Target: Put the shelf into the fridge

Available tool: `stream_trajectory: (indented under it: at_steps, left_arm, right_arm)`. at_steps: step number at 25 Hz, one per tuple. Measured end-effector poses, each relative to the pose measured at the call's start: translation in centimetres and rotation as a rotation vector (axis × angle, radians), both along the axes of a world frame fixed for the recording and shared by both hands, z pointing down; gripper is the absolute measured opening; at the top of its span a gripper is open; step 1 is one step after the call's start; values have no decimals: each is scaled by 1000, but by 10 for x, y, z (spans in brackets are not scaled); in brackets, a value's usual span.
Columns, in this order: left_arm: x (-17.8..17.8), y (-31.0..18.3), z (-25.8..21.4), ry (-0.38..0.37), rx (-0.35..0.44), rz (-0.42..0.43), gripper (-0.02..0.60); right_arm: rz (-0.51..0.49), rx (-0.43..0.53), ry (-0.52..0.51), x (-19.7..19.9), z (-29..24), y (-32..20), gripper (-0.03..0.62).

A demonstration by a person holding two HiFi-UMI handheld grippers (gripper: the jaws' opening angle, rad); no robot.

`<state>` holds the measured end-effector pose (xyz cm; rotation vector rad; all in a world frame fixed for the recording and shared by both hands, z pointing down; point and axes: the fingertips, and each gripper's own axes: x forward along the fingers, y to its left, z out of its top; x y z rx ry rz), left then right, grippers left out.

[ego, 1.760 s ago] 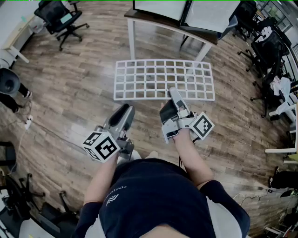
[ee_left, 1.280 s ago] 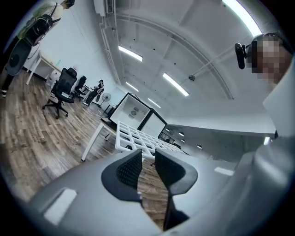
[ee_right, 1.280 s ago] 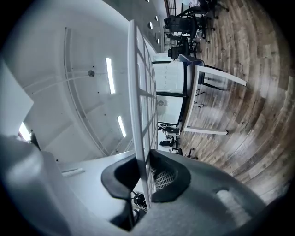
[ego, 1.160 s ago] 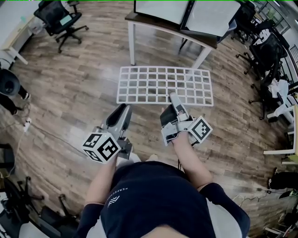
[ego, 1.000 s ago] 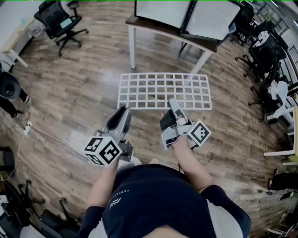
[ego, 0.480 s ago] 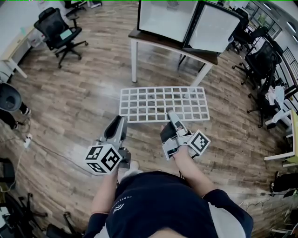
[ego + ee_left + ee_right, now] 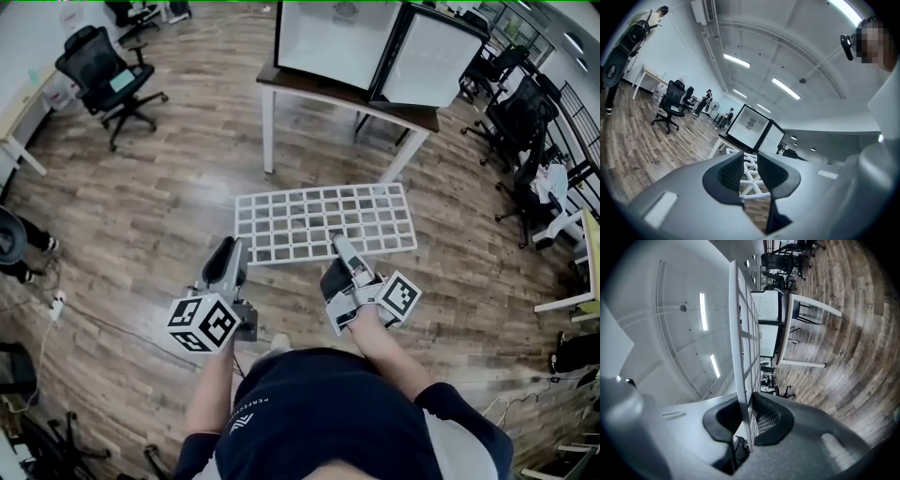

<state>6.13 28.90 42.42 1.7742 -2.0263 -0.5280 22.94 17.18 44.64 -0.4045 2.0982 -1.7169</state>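
Shelf, flat white wire grid, pinched edgewise in right claw; left claw slightly spread, empty.

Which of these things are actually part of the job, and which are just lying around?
In the job: wire shelf, right gripper clamping it, left gripper, fridge, table beneath it.
Lying about: office chairs, side desk.

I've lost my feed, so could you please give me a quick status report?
Right gripper shut on shelf edge; left gripper open, beside it. Shelf held off floor. Fridge ahead on table, door open.
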Motion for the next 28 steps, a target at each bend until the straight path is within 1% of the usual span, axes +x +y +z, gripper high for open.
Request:
stream_trajectory:
  at_steps: [6,14,18,20,24,28]
  left_arm:
    - [-18,-1,6,22,-14,34,87]
    - [-45,-7,18,41,-18,16,87]
    - [-60,-26,17,40,-10,14,87]
    - [-68,-40,14,26,-8,17,87]
    - [-88,-72,6,-8,-8,13,87]
    - [-112,-104,-2,-24,-22,-7,87]
  right_arm:
    - [6,-11,16,-17,5,1,34]
    - [14,-10,34,-35,10,-14,34]
    - [22,-8,32,-51,12,-41,34]
    - [24,-11,25,-62,13,-58,34]
    - [13,-11,1,-90,10,-96,34]
    - [4,-16,-18,-120,3,-138,34]
